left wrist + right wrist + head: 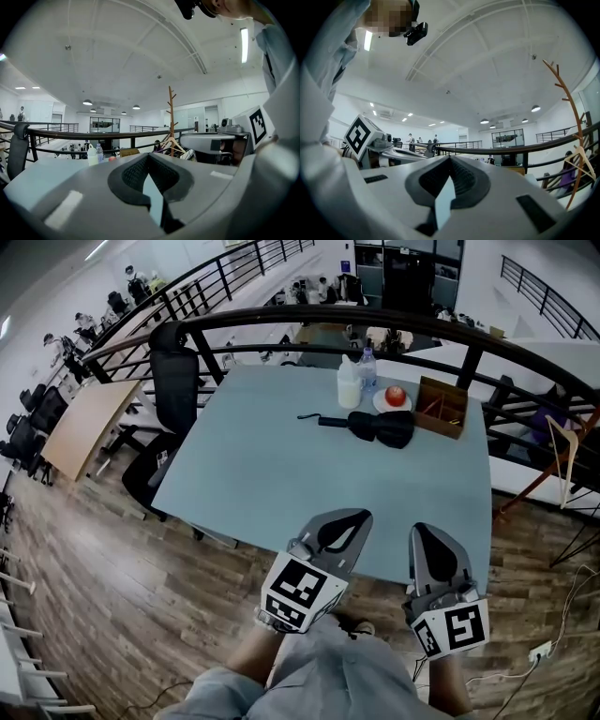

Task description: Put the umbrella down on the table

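Observation:
A black folded umbrella (377, 427) lies on the far part of the pale blue-grey table (253, 474), its handle and strap pointing left. My left gripper (343, 517) hovers at the table's near edge, shut and empty; its own view shows the jaws (149, 158) meeting with nothing between them. My right gripper (426, 532) is beside it to the right, also at the near edge, shut and empty (450, 160). Both are well short of the umbrella. In both gripper views the gripper bodies hide the umbrella.
Behind the umbrella stand a white bottle (348, 385), a clear water bottle (367, 367), a red apple on a white plate (395, 396) and a wooden box (442, 407). A black office chair (174, 381) is at the table's left. A black railing (375, 320) runs behind.

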### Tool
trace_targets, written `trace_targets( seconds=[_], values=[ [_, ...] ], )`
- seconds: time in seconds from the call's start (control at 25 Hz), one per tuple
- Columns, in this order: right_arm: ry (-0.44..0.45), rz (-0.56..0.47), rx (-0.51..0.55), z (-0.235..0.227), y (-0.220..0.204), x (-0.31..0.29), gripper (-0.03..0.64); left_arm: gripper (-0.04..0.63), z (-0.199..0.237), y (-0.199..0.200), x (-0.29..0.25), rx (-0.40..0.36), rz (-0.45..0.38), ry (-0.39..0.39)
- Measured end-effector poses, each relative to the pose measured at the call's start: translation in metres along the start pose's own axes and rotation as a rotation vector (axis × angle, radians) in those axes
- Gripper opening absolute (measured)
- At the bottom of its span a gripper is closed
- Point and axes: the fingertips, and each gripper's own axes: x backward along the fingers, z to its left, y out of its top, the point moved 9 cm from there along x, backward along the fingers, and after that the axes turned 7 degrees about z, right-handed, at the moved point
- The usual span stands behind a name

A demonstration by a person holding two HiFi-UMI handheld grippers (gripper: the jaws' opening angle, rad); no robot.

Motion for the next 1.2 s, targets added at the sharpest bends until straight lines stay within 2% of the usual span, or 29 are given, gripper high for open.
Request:
trace_targets(
  seconds=[0.56,0.76,1.0,1.2],
  values=[
    [0.033,0.007,-0.010,-0.006,-0.002,-0.015,-0.005,0.005,0.006,-0.001,-0.006,0.025,0.018,0.011],
    [0.041,0.015,-0.010,-0.009,-0.003,-0.016,-0.005,0.005,0.007,-0.002,-0.009,0.071,-0.001,-0.001],
    [0.067,0.018,-0.003,-0.015,-0.004,-0.014,-0.005,0.005,0.002,-0.002,-0.012,0.088,-0.005,0.018],
    [0.081,0.007,-0.004,-0.020,-0.005,-0.004,-0.005,0.005,-0.015,-0.003,-0.013,0.068,0.003,0.031]
  ],
)
